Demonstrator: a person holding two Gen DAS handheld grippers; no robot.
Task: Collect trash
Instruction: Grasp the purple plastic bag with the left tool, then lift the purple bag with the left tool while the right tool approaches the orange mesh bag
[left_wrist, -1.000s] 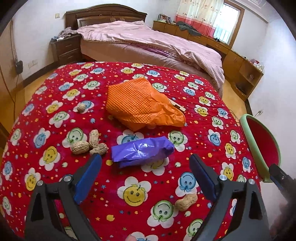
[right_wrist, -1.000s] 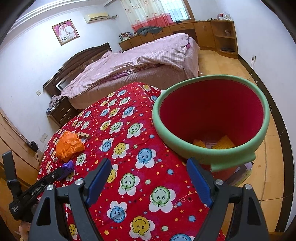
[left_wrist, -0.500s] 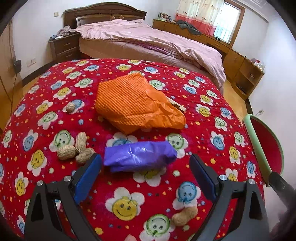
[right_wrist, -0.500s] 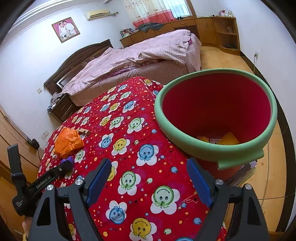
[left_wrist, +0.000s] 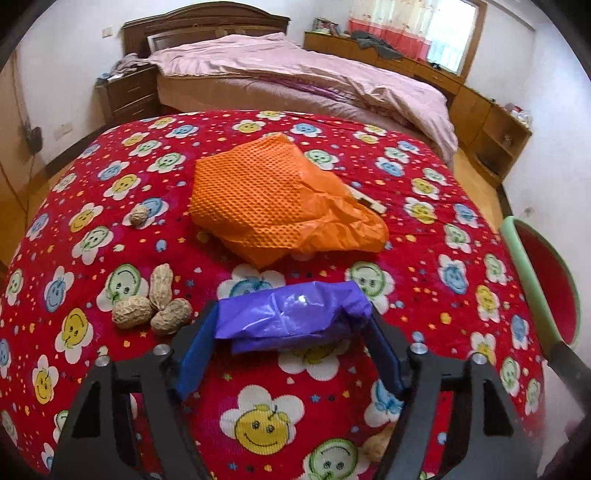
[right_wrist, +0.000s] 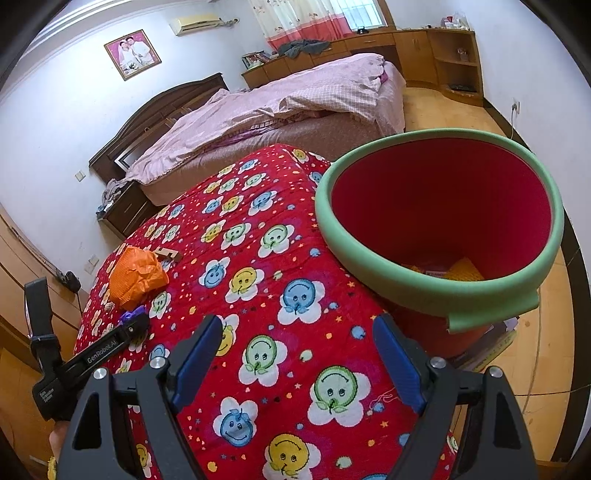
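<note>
Picking up trash is only partly done, we think. Our left claw (left_wrist: 291, 343) has just been closing around the purple wrapper (left_wrist: 291, 317), which sits between its blue pads; the pads look like they touch both ends of it, but it lies on the table (left_wrist: 424, 258) and is not lifted yet. Our right claw (right_wrist: 295, 354) is spread wide with nothing in it, hanging over the table edge near the red bin with the green rim (right_wrist: 436, 295).

Some orange and paper bits already lie at the bottom of the bin. Left to pick up are the orange wrapper (left_wrist: 273, 199), the three peanuts (left_wrist: 153, 306) in a bunch, one small nut (left_wrist: 139, 215) farther back, another peanut (left_wrist: 376, 445) close to us, and a little stick (left_wrist: 371, 202) peeking out behind the orange wrapper.

A red cloth with smiley flowers covers the table. Behind it we see a bed (left_wrist: 314, 81) with a pink blanket, a dark nightstand (left_wrist: 127, 94), wooden cabinets (left_wrist: 491, 125), a window with red curtains and a yellow wood floor.
</note>
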